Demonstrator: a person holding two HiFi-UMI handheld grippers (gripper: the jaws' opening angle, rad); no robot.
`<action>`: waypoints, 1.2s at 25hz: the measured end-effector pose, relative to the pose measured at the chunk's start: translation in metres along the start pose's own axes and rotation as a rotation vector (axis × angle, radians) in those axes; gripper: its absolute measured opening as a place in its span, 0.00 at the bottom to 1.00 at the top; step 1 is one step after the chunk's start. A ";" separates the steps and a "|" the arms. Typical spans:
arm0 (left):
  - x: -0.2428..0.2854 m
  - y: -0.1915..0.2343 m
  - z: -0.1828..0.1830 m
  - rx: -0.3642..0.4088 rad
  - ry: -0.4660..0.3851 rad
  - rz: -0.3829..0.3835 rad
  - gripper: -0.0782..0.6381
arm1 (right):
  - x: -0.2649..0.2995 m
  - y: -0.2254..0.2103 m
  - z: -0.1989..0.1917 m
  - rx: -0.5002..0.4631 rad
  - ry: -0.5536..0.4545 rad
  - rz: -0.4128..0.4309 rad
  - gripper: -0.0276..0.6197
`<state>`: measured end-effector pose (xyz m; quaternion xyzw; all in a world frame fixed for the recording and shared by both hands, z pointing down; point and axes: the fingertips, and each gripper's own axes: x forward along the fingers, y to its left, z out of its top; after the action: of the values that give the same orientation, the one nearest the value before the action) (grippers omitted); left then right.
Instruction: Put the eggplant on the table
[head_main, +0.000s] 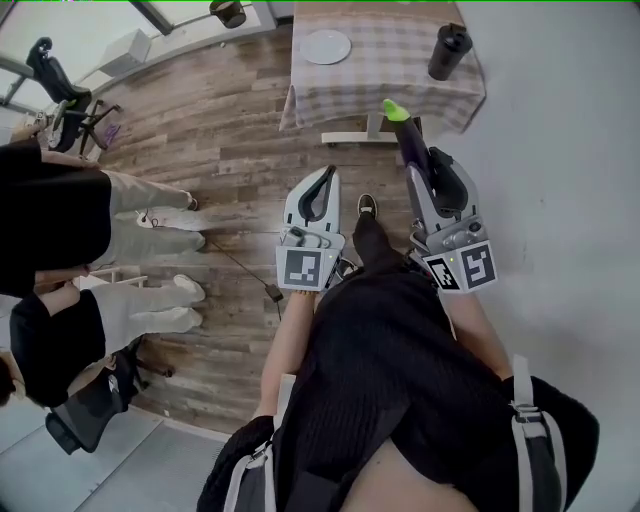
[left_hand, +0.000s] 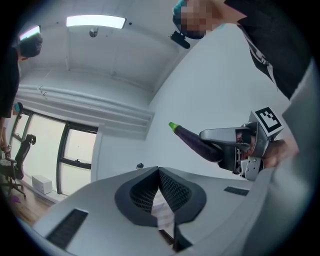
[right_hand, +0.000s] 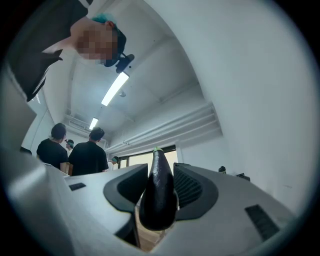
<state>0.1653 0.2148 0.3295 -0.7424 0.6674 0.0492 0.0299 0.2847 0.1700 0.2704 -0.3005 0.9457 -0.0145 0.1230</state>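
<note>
Head view: right gripper (head_main: 420, 160) fingers clamp eggplant (head_main: 403, 125), short of tabletop (head_main: 390, 70) near edge. Left gripper (left_hand: 159, 172) fingers together, empty. Advance, lower onto bare cloth between plate (head_main: 326, 46) and bottle (head_main: 449, 50), release gently.

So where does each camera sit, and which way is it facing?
Head view: on the person's head, looking steeply down at the floor and table; their black top shows.
Left gripper view: on the left hand-held gripper, looking along its shut jaws towards wall and ceiling.
Right gripper view: on the right hand-held gripper, looking along its jaws, clamped on the eggplant.
Shared: all three show the eggplant.
</note>
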 end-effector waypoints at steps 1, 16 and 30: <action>0.000 0.003 0.000 -0.002 -0.004 0.003 0.11 | 0.003 0.001 0.000 0.001 0.000 0.005 0.30; 0.022 0.039 -0.004 0.013 0.014 0.023 0.11 | 0.049 -0.007 -0.010 0.019 0.017 0.034 0.30; 0.075 0.080 -0.003 0.025 0.019 0.030 0.11 | 0.114 -0.039 -0.019 0.036 0.014 0.040 0.30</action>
<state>0.0937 0.1317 0.3256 -0.7323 0.6794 0.0344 0.0322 0.2121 0.0719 0.2671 -0.2793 0.9519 -0.0313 0.1220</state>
